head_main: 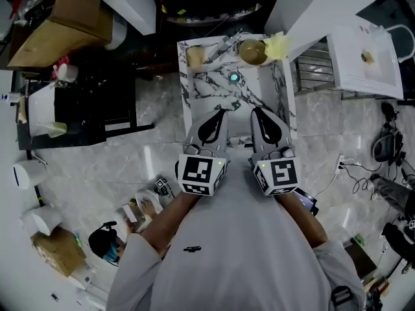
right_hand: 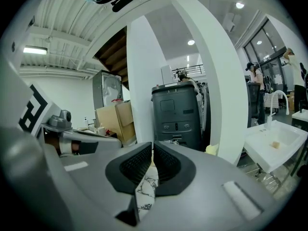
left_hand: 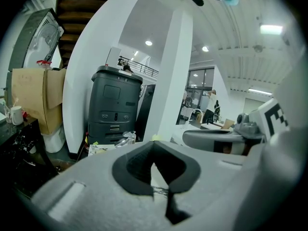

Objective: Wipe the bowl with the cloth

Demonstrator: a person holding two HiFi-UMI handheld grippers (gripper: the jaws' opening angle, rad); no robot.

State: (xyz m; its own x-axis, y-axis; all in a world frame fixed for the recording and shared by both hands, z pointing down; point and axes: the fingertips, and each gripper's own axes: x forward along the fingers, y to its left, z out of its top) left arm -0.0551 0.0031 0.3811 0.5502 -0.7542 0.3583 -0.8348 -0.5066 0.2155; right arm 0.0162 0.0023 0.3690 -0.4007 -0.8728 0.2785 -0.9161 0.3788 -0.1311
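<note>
Here, both tools sat low in the middle of the head view, over the near edge of the marble table point(head_main: 275, 86). The left gripper point(head_main: 220, 113) had its jaws pressed together with nothing between them. The right gripper point(head_main: 257, 111), just beside it, was likewise closed and empty. The bowl point(head_main: 252, 52) stood at the table's far end, toward the upper middle of the frame, well apart from both tools. The yellow cloth point(head_main: 279, 44) lay at the bowl's right, possibly touching its rim.
</note>
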